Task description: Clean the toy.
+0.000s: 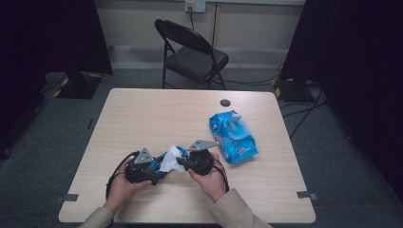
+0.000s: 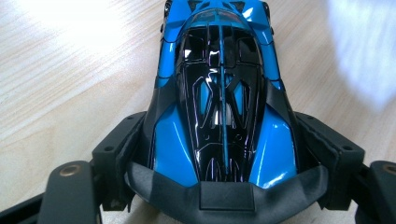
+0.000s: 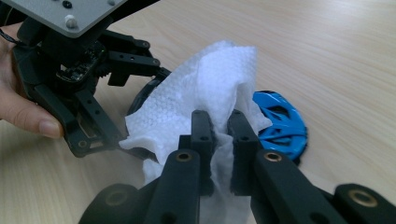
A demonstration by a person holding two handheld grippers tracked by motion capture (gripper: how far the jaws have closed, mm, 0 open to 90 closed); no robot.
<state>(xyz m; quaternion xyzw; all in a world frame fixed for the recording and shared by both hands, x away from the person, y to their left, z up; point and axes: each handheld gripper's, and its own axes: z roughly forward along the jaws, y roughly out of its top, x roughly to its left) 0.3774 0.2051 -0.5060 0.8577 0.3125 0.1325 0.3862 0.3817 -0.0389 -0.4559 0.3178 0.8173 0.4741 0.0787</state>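
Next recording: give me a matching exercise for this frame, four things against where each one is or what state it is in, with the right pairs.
Things:
1. blue toy car
2. white wipe
3. pack of wet wipes
4. folding chair

Places or states:
A. stands on the floor beyond the table
B. pinched between the right gripper's jaws
C. clamped by the left gripper
D. lies on the table to the right of the hands

Pairs: 1-C, 2-B, 3-D, 4-A
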